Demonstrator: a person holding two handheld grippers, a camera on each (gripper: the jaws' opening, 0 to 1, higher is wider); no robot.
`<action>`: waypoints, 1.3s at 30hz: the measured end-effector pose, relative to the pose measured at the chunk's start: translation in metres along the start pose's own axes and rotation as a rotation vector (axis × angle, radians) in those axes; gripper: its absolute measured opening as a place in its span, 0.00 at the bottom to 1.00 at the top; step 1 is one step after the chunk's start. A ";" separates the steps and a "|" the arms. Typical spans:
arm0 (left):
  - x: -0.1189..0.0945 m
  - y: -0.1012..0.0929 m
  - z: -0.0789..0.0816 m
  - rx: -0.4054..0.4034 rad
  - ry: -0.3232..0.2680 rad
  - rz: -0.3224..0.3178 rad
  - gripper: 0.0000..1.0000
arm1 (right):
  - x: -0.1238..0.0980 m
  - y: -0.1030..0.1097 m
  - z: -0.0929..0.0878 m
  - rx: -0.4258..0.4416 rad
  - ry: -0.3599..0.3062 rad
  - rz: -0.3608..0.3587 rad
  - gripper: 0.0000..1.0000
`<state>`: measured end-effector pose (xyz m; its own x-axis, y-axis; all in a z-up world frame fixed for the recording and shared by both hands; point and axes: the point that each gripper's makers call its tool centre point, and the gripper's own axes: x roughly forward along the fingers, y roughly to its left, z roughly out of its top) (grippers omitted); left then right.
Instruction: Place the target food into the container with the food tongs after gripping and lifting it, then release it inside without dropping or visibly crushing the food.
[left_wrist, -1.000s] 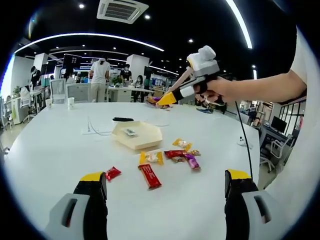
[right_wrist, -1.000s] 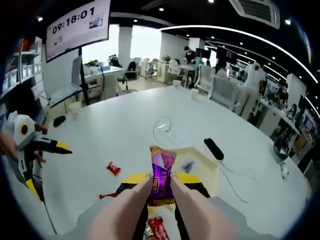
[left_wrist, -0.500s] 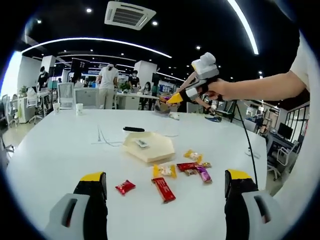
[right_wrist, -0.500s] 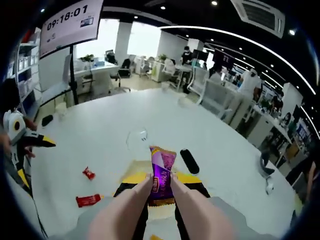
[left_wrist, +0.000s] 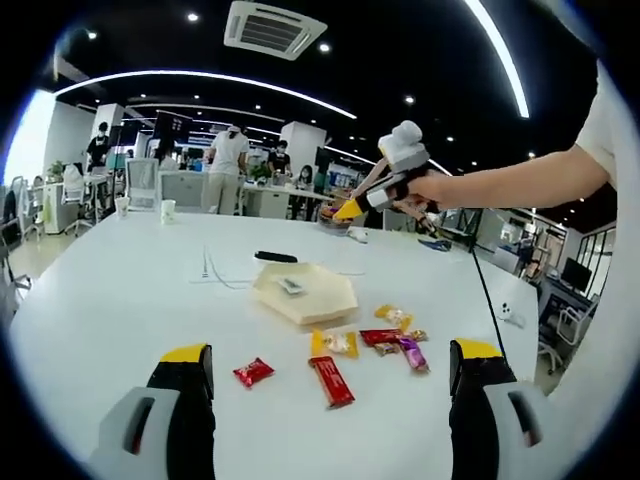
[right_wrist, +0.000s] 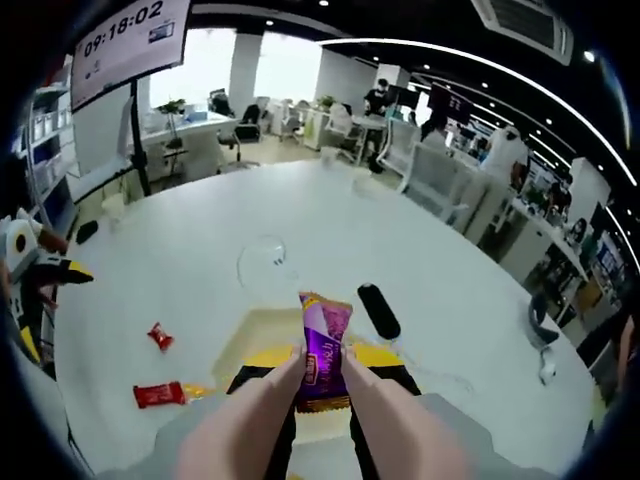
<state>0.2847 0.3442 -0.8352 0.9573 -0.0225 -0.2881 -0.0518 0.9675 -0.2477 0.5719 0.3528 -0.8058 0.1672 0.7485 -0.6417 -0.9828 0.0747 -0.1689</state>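
Purple snack (right_wrist: 322, 350) in right tongs (right_wrist: 322, 362), over container (left_wrist: 303, 293).

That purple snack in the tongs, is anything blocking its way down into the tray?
Nothing visible does. The purple snack is held above the table by the right hand-held gripper, and the hexagonal tray lies open below, with one small packet already inside.
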 end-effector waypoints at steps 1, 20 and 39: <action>0.003 0.000 0.000 0.001 0.006 -0.007 0.99 | 0.005 0.002 -0.002 0.013 0.001 0.008 0.19; 0.032 -0.006 0.041 0.022 -0.004 -0.119 0.99 | 0.013 -0.004 -0.028 0.230 -0.008 -0.028 0.20; 0.047 -0.018 0.056 0.057 0.007 -0.049 0.99 | -0.004 -0.021 -0.050 0.472 -0.145 -0.042 0.24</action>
<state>0.3465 0.3402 -0.7926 0.9564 -0.0719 -0.2832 0.0119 0.9780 -0.2083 0.5957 0.3150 -0.8373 0.2282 0.8199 -0.5250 -0.9092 0.3723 0.1862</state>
